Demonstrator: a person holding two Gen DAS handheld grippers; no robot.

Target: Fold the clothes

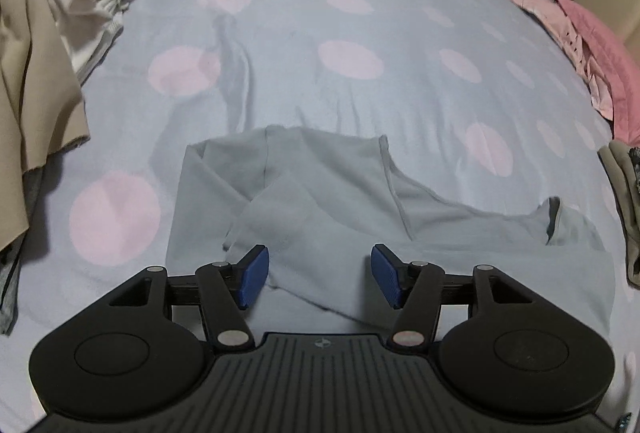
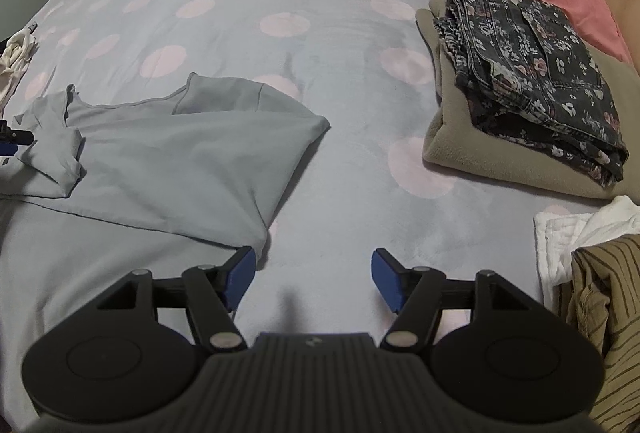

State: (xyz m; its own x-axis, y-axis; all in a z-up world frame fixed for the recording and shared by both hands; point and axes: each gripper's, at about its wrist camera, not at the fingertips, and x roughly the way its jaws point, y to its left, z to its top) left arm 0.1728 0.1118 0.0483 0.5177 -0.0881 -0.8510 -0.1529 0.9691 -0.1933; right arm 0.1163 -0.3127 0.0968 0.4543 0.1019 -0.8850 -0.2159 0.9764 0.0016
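A pale grey shirt (image 1: 320, 185) lies spread on the bed, one sleeve folded in over its body. In the left wrist view my left gripper (image 1: 319, 257) hovers just above that folded sleeve, its blue pads (image 1: 254, 275) wide apart and not pressing the cloth. In the right wrist view the same shirt (image 2: 180, 149) lies to the left. My right gripper (image 2: 313, 261) stands open over bare sheet, its left fingertip beside the shirt's near corner, nothing between the fingers. A bit of the left gripper (image 2: 12, 139) shows at the far left edge.
The bedsheet (image 2: 320, 113) is light blue with pink dots. A folded dark floral garment (image 2: 532, 73) rests on a folded olive one (image 2: 480, 157) at right. White cloth (image 2: 580, 233) and a striped garment (image 2: 600, 313) lie nearer. Beige clothes (image 1: 32, 53), white clothes (image 1: 96, 1) and a pink pillow (image 1: 600, 45) line the edges.
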